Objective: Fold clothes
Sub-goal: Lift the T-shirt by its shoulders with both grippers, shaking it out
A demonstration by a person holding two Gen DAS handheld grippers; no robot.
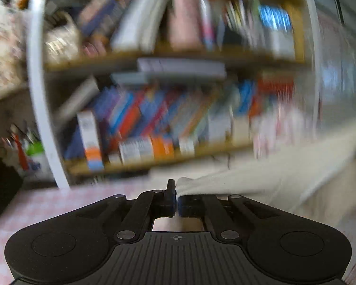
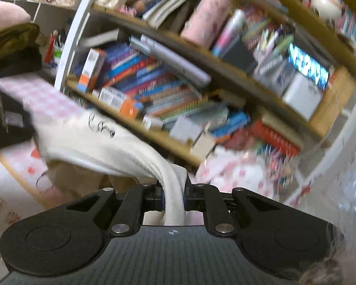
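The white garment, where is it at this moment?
The white garment hangs between both grippers, clamped by the left gripper and the right gripper, before the bookshelf.

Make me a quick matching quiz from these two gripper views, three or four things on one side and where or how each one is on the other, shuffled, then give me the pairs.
Things:
1. left gripper
2. right gripper
3. checked pink cloth
4. bookshelf

States:
A. crammed with colourful books
B. pinches a thin edge of the white garment
C. clamps a thick bunched roll of the garment
D. spread flat under the left gripper

Pairs: 1-B, 2-C, 3-D, 4-A
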